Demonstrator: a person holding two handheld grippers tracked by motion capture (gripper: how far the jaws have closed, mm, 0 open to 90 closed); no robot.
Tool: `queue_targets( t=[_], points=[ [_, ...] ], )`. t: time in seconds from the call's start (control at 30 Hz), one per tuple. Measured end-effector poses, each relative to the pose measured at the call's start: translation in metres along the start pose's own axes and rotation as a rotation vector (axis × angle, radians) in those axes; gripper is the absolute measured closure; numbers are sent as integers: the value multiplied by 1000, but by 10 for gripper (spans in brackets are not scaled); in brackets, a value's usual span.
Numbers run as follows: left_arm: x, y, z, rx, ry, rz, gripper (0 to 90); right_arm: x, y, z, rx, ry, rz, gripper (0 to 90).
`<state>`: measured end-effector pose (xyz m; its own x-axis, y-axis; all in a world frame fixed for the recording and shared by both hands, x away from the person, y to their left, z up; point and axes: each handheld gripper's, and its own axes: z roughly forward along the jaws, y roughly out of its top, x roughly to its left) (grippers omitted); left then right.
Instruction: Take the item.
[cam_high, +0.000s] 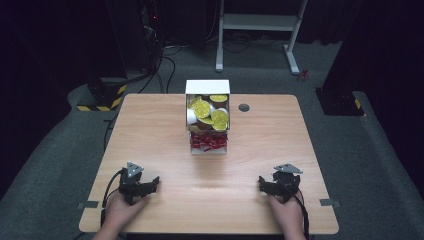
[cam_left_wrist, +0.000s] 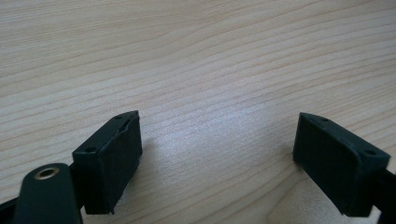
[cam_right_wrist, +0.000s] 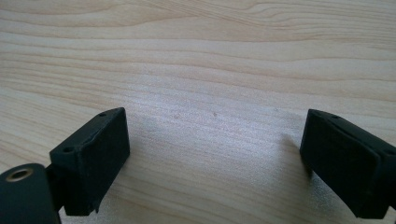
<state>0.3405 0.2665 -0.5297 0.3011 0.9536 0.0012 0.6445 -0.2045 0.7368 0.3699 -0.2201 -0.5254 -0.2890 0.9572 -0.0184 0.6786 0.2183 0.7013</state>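
My left gripper (cam_high: 150, 184) rests on the wooden table (cam_high: 150, 130) near its front left, held by a hand, pointing inward. In the left gripper view its gripper (cam_left_wrist: 217, 140) is open, with bare wood between the two black jaws. My right gripper (cam_high: 264, 184) rests near the front right, also held by a hand and pointing inward. The right gripper view has that gripper (cam_right_wrist: 215, 140) open over bare wood too. A white box (cam_high: 208, 117) stands at the middle back of the table, holding yellow-lidded cups (cam_high: 204, 110) in its rear part and small red items (cam_high: 207, 142) in its front part.
A round cable hole (cam_high: 244, 107) sits in the table right of the box. Beyond the table stand a white desk frame (cam_high: 257, 30) and dark equipment with yellow-black striped bases (cam_high: 102, 97). Grey carpet surrounds the table. Tape marks sit at both front side edges.
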Motion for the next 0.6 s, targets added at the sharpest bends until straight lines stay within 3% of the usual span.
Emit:
queue_targets(
  t=[0.6],
  points=[
    [0, 0, 0, 0, -6, -1, 155, 0, 0, 0, 0, 3, 1, 81]
  ],
)
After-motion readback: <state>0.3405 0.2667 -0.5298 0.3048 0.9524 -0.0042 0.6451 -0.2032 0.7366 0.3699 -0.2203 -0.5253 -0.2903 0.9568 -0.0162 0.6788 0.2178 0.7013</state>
